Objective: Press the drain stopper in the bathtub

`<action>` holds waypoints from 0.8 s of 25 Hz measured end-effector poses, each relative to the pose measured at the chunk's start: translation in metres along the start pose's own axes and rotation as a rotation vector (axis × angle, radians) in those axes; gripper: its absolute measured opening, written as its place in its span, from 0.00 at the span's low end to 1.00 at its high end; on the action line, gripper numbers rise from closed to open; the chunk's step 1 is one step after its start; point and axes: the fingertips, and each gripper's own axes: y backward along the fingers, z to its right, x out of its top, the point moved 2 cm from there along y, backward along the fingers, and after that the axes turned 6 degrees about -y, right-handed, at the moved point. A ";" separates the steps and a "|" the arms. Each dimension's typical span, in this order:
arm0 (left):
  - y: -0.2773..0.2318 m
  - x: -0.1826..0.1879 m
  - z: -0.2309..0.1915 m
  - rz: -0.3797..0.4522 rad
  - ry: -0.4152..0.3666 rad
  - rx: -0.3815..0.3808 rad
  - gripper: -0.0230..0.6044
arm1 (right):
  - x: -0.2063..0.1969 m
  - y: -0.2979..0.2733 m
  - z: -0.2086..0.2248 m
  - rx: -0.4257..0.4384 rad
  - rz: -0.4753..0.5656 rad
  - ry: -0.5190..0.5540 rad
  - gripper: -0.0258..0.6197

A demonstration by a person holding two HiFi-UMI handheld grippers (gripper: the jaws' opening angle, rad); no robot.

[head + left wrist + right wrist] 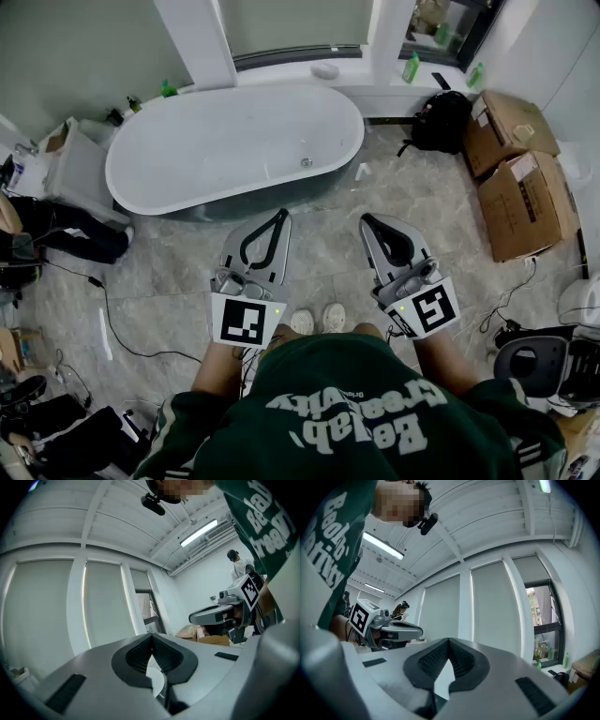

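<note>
While the person stands back on the floor, the left gripper (280, 215) and the right gripper (367, 221) are held out in front, side by side. Both have their jaws squeezed together with nothing in them. I think a closed tip makes a good poking finger. Farther off, the little round drain stopper (307, 162) sits at the bottom of the white bathtub (206, 150), well apart from both grippers.

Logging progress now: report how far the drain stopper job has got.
Done: nothing visible. In hand: the left gripper and right gripper are shut, empty, held over the floor short of the bathtub. Left: walk up, reach in and press the drain stopper, which sits untouched on the tub's bottom.
</note>
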 end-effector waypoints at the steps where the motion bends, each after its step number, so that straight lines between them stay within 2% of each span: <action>1: 0.000 0.000 0.002 0.004 0.017 0.000 0.05 | 0.000 0.002 0.001 -0.004 0.002 -0.006 0.05; 4: -0.001 0.000 0.004 0.016 0.069 -0.001 0.05 | 0.000 0.006 0.003 -0.015 0.003 -0.006 0.05; 12: -0.002 0.000 0.008 0.004 0.082 0.005 0.05 | -0.008 0.014 0.010 -0.022 -0.014 -0.040 0.05; 20: -0.006 0.006 0.019 0.012 0.165 0.028 0.05 | -0.014 0.031 0.024 -0.029 -0.016 -0.057 0.05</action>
